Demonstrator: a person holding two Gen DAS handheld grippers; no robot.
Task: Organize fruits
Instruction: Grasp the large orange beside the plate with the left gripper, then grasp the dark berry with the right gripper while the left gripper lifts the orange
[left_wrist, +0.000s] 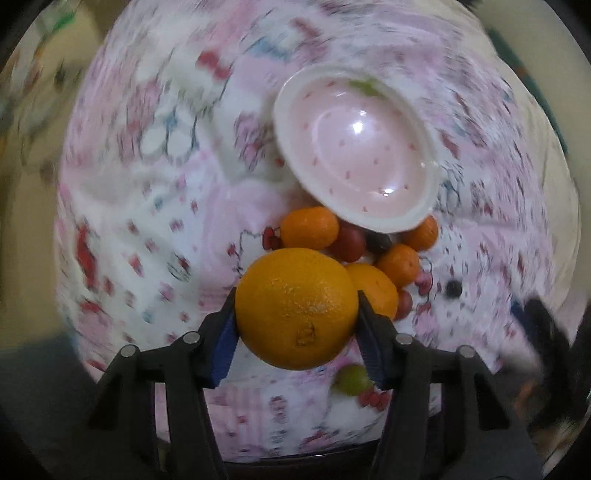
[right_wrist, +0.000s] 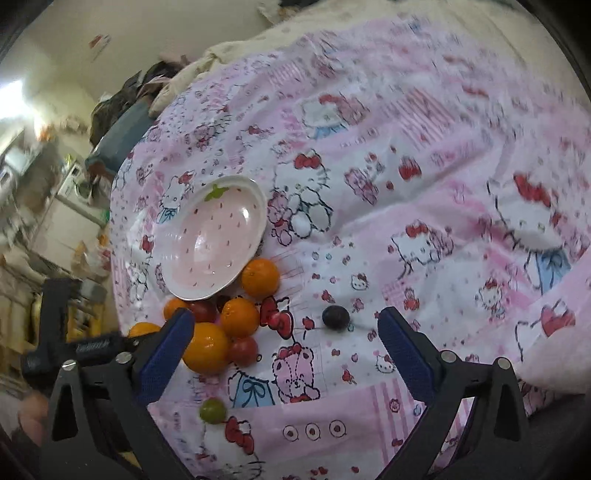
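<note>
My left gripper (left_wrist: 296, 314) is shut on a large orange (left_wrist: 296, 308) and holds it above the bedsheet. Beyond it lies a pile of small oranges (left_wrist: 310, 227) and red fruits (left_wrist: 349, 242) against a pink strawberry-pattern bowl (left_wrist: 354, 147), which is empty and tilted. A green fruit (left_wrist: 352, 378) lies under the right finger. My right gripper (right_wrist: 286, 332) is open and empty above the sheet. In its view the bowl (right_wrist: 214, 236), the orange pile (right_wrist: 240, 317), a dark grape (right_wrist: 335, 316) and the green fruit (right_wrist: 213, 410) show.
A pink Hello Kitty bedsheet (right_wrist: 406, 203) covers the bed. A dark grape (left_wrist: 453, 288) lies apart to the right of the pile. Clothes and a blanket lie at the bed's far edge (right_wrist: 155, 85). Room furniture stands at the left (right_wrist: 66, 206).
</note>
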